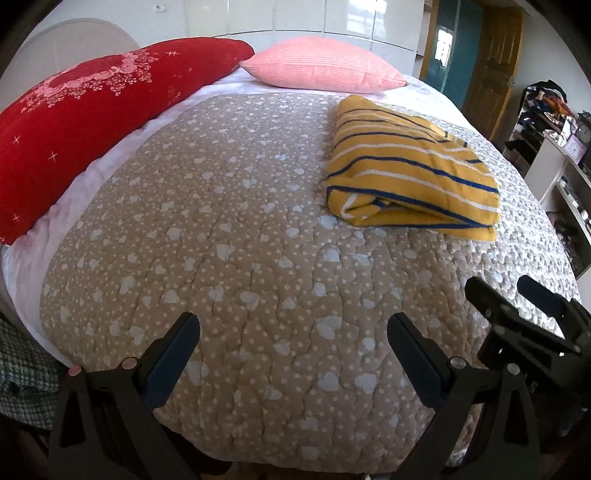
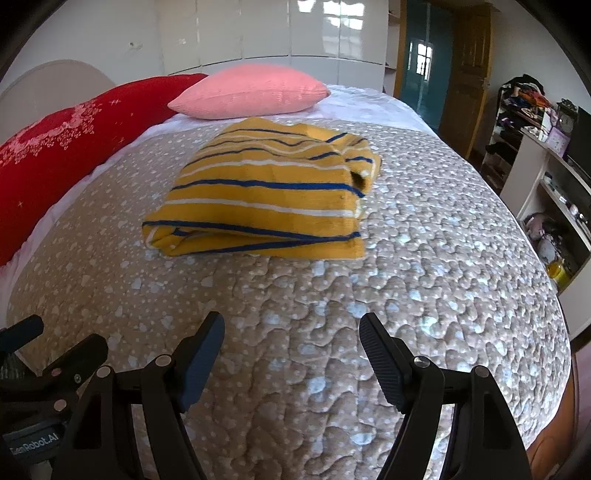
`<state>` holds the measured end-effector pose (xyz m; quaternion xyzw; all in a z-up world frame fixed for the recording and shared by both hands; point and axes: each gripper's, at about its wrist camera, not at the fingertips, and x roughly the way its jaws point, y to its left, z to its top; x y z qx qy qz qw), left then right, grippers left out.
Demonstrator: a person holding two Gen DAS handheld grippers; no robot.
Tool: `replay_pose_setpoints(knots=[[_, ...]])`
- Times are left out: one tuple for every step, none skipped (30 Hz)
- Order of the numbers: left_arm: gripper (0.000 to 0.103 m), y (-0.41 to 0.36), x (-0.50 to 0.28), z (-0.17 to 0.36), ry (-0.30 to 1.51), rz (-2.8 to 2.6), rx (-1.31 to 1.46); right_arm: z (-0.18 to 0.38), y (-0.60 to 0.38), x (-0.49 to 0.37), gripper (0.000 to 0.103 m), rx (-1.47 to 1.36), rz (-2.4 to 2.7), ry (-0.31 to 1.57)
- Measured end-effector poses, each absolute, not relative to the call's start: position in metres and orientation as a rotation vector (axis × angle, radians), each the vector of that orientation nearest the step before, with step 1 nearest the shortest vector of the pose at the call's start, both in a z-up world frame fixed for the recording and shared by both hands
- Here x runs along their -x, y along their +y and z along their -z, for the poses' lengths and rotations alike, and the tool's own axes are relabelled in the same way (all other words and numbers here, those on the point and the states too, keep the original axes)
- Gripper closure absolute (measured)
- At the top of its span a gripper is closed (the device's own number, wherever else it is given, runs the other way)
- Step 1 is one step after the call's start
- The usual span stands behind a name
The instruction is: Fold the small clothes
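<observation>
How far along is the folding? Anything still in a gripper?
Done: the yellow striped garment lies folded on the quilt, below the pink pillow. In hand: nothing; the left gripper and right gripper both stand open over bare quilt. Left: no other unfolded clothing shows on the bed.

Bed (image 2: 461, 266) covered by beige heart-print quilt (image 1: 229, 236); folded yellow striped garment (image 2: 266, 195), pink pillow (image 2: 251, 92) and red floral pillow (image 1: 85, 122) lie on it.

Soft daylight fills the room; glare streaks the glossy wardrobe doors (image 2: 321, 29) at the top of both frames. The quilt (image 1: 236, 229) shows only faint shadows. Fisheye bending bows the edges, corners black, focus fairly sharp.
</observation>
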<state>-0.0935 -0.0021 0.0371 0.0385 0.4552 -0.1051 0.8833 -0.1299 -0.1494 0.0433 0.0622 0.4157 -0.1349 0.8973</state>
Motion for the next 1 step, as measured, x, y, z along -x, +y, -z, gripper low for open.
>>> replay_pose_setpoints(knots=[[0.002, -0.0009, 0.0905, -0.0365, 0.954, 0.215, -0.076, -0.0424, -0.1487, 0.1285, 0.023, -0.126, 0.275, 0.865]])
